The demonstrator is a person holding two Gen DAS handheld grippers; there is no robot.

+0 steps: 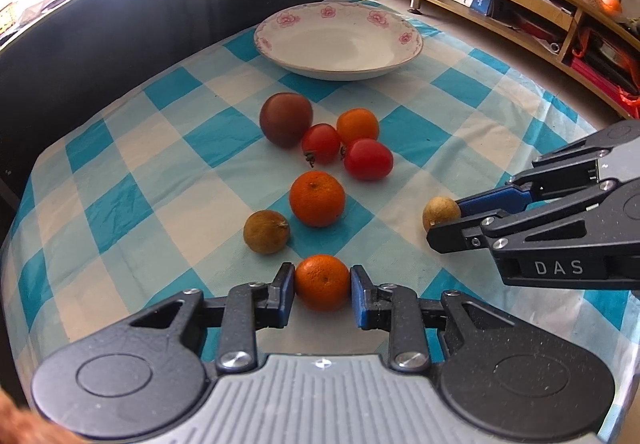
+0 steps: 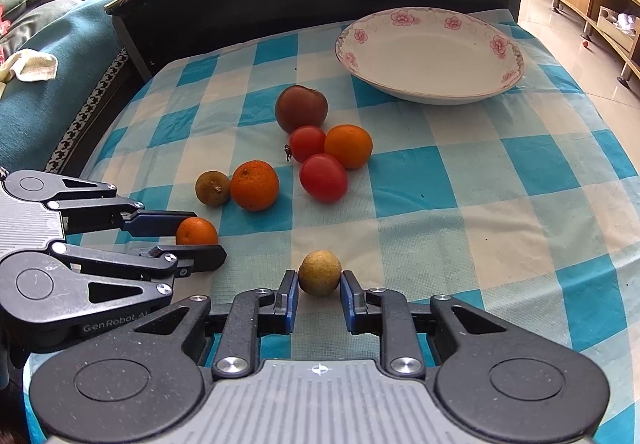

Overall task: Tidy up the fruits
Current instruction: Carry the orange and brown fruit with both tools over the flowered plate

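- Left hand-held gripper (image 1: 322, 286) is clamped on a small orange (image 1: 322, 281) resting on the checked cloth (image 1: 120, 200) of the counter.
- Right hand-held gripper (image 2: 319, 284) is clamped on a brown longan (image 2: 319, 272), also on the cloth.
- White floral plate (image 1: 280, 56) sits at the far end with nothing in it.
- Six more fruits lie loose between plate and grippers.
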